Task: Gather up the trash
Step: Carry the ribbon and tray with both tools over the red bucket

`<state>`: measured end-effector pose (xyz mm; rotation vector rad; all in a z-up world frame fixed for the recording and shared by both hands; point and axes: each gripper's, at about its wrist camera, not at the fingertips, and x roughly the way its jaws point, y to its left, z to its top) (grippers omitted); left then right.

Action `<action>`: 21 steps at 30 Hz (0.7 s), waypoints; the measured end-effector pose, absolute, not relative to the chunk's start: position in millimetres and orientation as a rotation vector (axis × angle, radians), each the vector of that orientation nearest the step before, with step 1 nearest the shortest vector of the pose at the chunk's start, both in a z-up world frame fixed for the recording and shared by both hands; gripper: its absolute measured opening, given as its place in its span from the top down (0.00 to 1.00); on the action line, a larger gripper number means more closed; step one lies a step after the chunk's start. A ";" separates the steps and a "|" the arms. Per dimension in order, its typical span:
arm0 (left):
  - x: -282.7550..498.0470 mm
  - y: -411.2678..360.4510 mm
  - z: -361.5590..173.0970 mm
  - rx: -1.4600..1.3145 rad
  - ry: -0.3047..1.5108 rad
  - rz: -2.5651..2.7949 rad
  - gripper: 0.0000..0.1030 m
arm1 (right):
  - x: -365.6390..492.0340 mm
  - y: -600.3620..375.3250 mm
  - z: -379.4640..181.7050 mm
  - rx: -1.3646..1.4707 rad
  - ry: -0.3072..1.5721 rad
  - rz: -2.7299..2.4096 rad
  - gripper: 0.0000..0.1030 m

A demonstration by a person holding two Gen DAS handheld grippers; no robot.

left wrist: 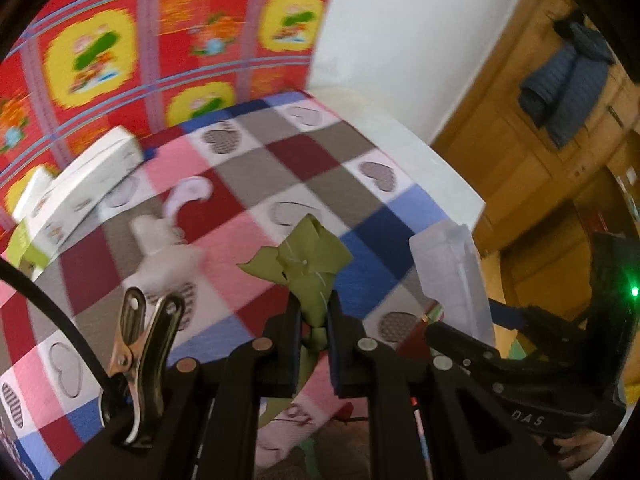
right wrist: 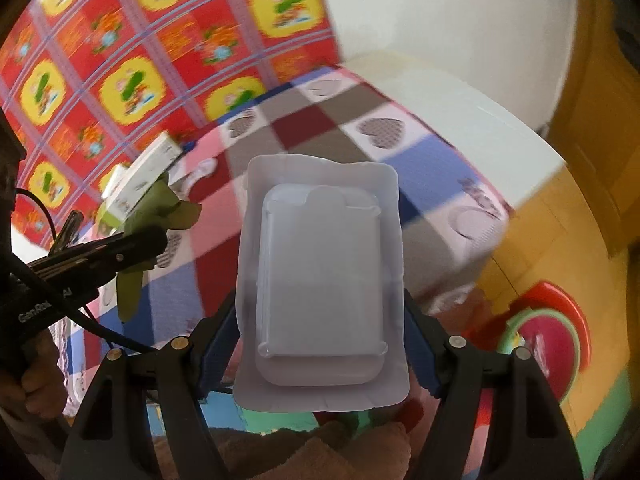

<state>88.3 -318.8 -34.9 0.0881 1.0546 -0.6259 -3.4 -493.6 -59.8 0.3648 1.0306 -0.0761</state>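
- The left gripper [left wrist: 314, 316] has its jaws pressed together on a crumpled green paper scrap [left wrist: 308, 256], pinching its lower twist so the wider leaf-like part fans out above the fingertips.
- The right gripper [right wrist: 322, 344] holds a clear plastic blister tray [right wrist: 320, 280] by its two long sides; the jaws stand wide, one pad on each side edge, and the tray faces the camera with its moulded pocket bulging outward.
- Both held pieces hang over the near part of the tabletop, which is covered by a checked cloth with heart prints [left wrist: 320, 152].
- In the left wrist view the tray shows edge-on at the right, over the tabletop's right edge.
- A white box with a green end [left wrist: 76, 196] lies along the far left edge of the tabletop, against a red and yellow patterned sheet [left wrist: 160, 32].
- Just beside the box, further in on the cloth, lies a white plastic scrap with a curled tail [left wrist: 168, 236]; blur hides its details.
- A metal clip [left wrist: 140, 352] is fixed to the left gripper's body.
- A dark jacket [left wrist: 568, 80] hangs on the wooden door at the far right.
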 end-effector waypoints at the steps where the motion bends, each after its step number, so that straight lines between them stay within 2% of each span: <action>1: 85.4 -325.8 -35.5 0.098 1.056 -0.640 0.89 | -7.3 -499.2 -60.9 0.372 1.030 -0.089 0.27; 21: 25.0 -463.8 -57.2 0.239 1.092 -0.862 0.89 | -97.8 -608.4 -78.2 0.511 1.019 -0.312 0.27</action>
